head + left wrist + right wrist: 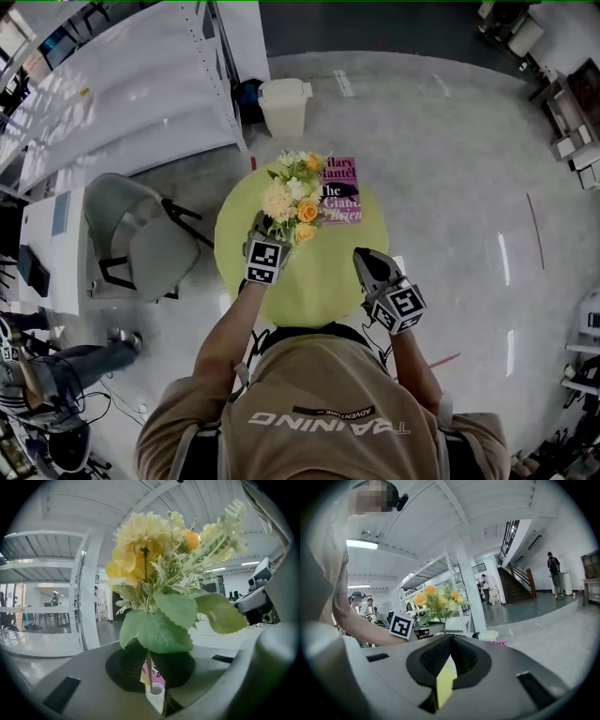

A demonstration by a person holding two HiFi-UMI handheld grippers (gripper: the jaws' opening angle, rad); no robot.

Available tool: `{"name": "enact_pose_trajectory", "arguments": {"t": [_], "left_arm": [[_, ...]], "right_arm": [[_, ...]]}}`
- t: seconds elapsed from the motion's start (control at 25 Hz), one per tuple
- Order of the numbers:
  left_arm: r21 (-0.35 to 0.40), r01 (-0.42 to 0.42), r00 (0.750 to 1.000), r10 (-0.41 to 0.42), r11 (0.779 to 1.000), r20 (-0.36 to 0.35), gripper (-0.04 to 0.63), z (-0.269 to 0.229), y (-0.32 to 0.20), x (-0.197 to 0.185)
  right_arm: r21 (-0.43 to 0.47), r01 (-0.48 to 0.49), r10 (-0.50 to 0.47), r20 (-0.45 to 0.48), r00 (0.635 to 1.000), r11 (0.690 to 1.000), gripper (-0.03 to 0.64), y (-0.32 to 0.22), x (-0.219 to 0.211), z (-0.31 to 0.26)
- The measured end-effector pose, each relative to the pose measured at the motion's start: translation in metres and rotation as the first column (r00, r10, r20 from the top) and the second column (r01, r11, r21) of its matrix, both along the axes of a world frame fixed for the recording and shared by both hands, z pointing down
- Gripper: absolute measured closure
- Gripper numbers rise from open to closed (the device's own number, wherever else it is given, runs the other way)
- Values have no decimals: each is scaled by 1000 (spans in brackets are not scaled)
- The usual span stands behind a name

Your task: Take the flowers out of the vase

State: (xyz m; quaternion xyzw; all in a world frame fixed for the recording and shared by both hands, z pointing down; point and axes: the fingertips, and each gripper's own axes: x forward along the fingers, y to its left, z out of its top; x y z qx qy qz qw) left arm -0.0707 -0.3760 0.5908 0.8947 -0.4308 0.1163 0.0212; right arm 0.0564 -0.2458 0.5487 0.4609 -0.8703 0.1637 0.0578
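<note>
A bunch of yellow, orange and white flowers [295,197] with green leaves stands over the far part of the round yellow-green table [309,286]. My left gripper [268,228] is shut on its thin stem [148,665], just below the leaves. The blooms [159,550] fill the left gripper view. Under the jaws, the mouth of a small white vase [156,692] shows, in line with the stem; I cannot tell whether the stem's end is still inside. My right gripper [362,255] hovers over the table's right side, shut and empty [449,663]. From there the flowers [436,602] show ahead on the left.
A pink book [342,192] lies on the table's far right, beside the flowers. A white bin [283,105] stands on the floor behind the table. A grey chair [141,239] stands at the left, a long white table [112,84] behind it. A person [553,569] stands far off.
</note>
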Motion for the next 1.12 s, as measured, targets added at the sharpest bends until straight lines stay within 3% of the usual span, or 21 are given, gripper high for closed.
{"name": "enact_pose_trajectory", "arguments": {"t": [0.24,0.44,0.68,0.84,1.12], "left_arm": [[24,52,996,-50,998,-72,568,-50,11,-11],[15,74,996,-73,997,-55,568,-61,37,-21],[-110,130,989,-136,985,-49,568,-21,80,-39],[-184,148,989,-151,972,0,568,18,103,-47],[-324,194,981,-190,926,45,570,76,126,-65]], "right_arm": [[21,33,-34,33,999,999,618,2,-5,-10],[22,67,-69,67,995,997,618,10,-11,-13],[17,127,-128,61,990,992,618,20,-25,-5],[4,166,-166,58,984,986,618,23,-37,1],[-35,171,-169,51,984,985,618,27,-39,14]]}}
